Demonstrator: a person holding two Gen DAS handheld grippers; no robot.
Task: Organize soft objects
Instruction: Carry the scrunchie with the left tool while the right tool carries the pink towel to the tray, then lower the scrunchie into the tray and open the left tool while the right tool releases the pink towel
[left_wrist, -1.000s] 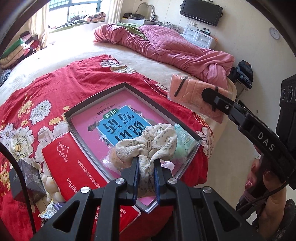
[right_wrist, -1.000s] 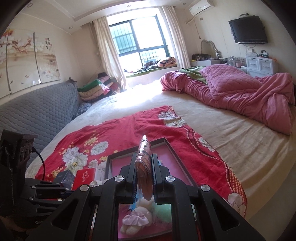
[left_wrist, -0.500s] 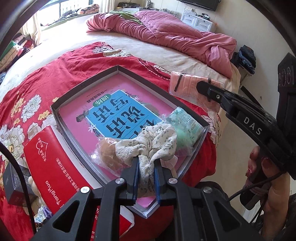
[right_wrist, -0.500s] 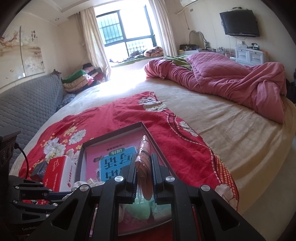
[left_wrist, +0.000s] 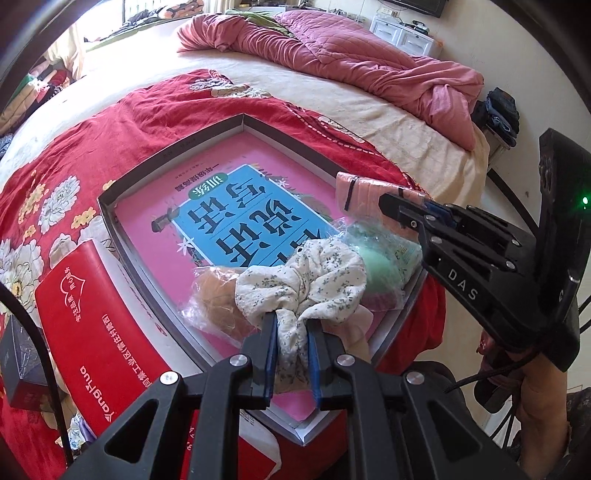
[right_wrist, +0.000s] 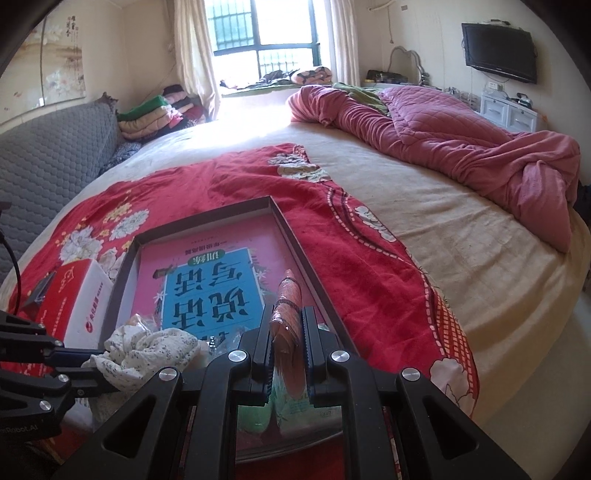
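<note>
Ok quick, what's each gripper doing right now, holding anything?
Left gripper: shut on the floral scrunchie, above the tray.
Right gripper: shut on the pink wrapped packet.

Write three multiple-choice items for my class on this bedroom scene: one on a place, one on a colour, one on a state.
1. Where does the red box lie?
A. inside the tray
B. outside the tray, against its rim
C. on the pink quilt

2. What colour is the panel on the book cover?
A. blue
B. yellow
C. black

3. How is the left gripper?
A. open, holding nothing
B. shut on the floral scrunchie
C. lying flat on the bed

Answers: B, the box sits beside the grey tray wall; A, the panel with large characters is blue; B, its jaws pinch the floral scrunchie.
</note>
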